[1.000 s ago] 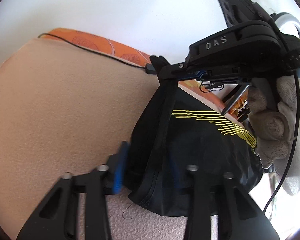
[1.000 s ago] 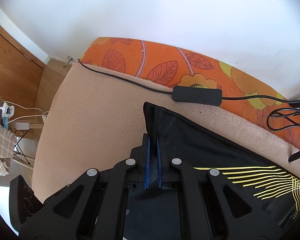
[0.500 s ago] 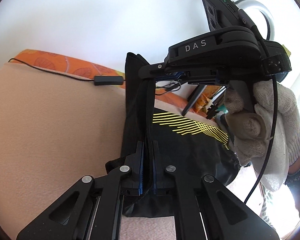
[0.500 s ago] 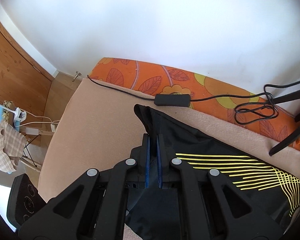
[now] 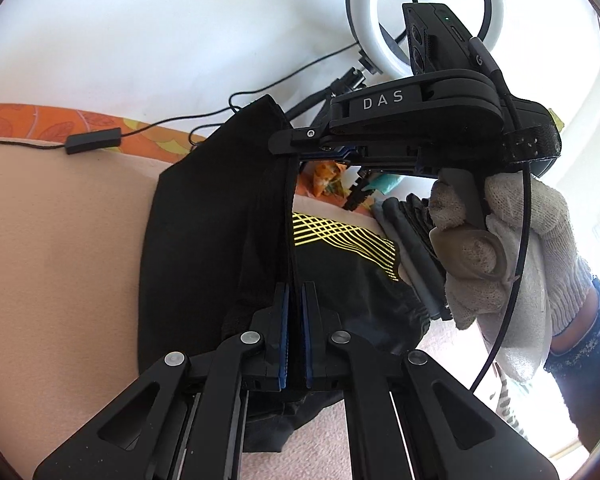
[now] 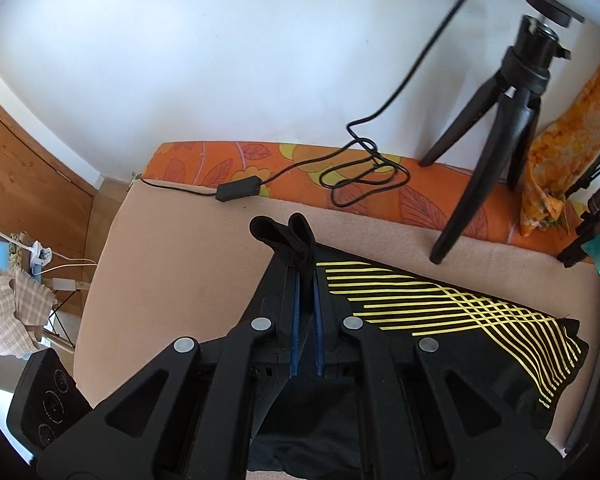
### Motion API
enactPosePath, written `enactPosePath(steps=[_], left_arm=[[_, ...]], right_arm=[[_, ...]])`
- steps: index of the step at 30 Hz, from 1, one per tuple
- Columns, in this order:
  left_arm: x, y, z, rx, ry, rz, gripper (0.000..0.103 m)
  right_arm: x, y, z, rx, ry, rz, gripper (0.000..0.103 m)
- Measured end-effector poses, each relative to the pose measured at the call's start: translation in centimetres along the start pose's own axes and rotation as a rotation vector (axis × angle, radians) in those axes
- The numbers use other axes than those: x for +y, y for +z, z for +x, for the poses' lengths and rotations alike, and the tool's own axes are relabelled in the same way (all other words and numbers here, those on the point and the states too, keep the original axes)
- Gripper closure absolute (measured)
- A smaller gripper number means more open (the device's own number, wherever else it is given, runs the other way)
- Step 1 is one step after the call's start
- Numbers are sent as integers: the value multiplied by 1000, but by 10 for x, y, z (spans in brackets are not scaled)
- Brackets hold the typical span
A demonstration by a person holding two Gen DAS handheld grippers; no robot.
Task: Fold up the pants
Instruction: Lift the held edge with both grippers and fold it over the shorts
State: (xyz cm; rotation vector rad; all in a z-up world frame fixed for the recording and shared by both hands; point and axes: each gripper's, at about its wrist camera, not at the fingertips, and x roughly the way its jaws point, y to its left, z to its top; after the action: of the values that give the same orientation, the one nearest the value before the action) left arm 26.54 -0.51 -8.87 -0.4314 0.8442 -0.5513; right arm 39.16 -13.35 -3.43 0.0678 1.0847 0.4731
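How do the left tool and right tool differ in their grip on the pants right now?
The left tool pinches the black pants low on the raised edge; the right tool pinches the top, with two fabric loops poking past its tips. In the left wrist view the right tool lies level above the left tool, fabric stretched between them. A white-gloved hand shows on the right tool only. Shared: both are shut on the pants.

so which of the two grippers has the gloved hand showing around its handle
The right gripper, seen from the left wrist camera: a white knit-gloved hand wraps its handle. The left gripper shows only its fingers, no hand. Both are shut on the black pants.
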Motion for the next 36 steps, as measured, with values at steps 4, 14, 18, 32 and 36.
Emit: enactPosePath(steps=[4,14,18,32,36], left_arm=[[-12,-3,25,24,-8,-5,99],[-60,-32,28,136,16,162,86],[-71,-47,21,116,149,312,80],[-66,-47,57,251,124,418,78],[-81,-61,69,315,176,557,68]], right_arm=[[-25,-8,-5,-7,4,25,96],[-88,-29,5,8,36,112,96],[-104,-37,20,29,56,135,96],[-111,-45,31,42,94,136,96],[-114,-44,31,47,107,143,96]])
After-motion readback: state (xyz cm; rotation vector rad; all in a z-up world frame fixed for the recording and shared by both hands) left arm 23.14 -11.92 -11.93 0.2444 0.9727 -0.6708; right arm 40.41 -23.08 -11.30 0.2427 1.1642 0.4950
